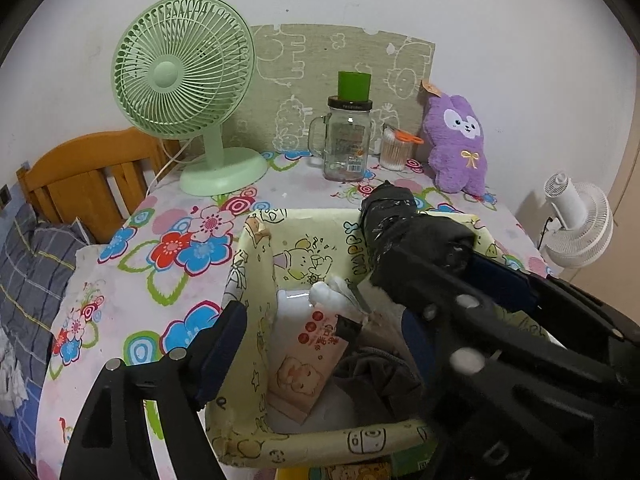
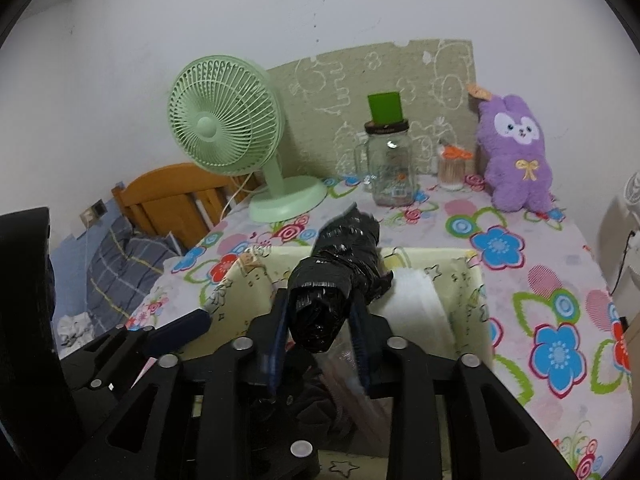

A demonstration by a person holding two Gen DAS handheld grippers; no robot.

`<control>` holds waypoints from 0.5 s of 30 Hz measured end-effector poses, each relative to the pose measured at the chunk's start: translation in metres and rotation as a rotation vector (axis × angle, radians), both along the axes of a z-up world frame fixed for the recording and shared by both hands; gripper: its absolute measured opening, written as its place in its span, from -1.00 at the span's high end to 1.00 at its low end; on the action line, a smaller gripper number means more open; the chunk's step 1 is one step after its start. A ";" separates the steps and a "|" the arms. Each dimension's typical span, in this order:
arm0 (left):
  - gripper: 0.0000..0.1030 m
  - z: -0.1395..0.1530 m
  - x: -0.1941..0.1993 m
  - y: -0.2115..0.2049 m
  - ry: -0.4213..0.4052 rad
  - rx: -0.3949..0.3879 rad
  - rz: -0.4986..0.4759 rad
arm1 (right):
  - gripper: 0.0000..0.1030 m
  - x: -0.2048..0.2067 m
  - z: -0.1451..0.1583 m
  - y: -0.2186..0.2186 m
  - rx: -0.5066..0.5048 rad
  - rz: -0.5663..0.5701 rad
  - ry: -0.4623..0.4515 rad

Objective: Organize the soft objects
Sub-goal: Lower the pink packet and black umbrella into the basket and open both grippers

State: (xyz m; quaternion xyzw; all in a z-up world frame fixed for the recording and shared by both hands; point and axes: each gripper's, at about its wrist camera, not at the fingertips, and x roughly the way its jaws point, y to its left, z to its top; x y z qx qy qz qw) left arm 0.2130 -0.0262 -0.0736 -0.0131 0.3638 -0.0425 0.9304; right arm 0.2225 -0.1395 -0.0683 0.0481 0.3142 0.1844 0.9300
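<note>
The right gripper (image 2: 320, 312) has its fingers (image 2: 278, 336) closed on a black bundle (image 2: 340, 272) wrapped in glossy tape or plastic; it sticks out ahead of the fingertips, over the open fabric basket (image 2: 478, 292). That hold looks meant for dropping the bundle in among the things already inside: a pale pink packet (image 1: 306, 364), a dark cloth (image 1: 376, 376) and a white fluffy piece (image 1: 330, 296).

The left gripper (image 1: 320, 320) holds nothing. Its fingers (image 1: 218, 348) stand wide apart, the near finger just outside the basket's left wall and the other hidden behind the right gripper, which crosses in front. It seems to be bracketing the basket.

Ahead of the fingers, past the basket's far rim, the flowered surface (image 1: 160, 240) is bare up to the glass jar (image 1: 346, 140) and green fan (image 1: 184, 68). The purple plush (image 1: 456, 140) sits far ahead to the right, against the wall, not yet put away.
</note>
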 end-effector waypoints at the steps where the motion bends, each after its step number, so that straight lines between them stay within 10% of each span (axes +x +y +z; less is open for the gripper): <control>1: -0.59 0.001 -0.001 0.000 0.000 -0.002 -0.002 | -0.08 -0.001 0.000 0.000 0.002 -0.004 0.001; 15: -0.82 0.016 -0.026 -0.005 -0.046 0.021 -0.021 | -0.76 -0.027 0.012 -0.009 -0.033 -0.096 -0.023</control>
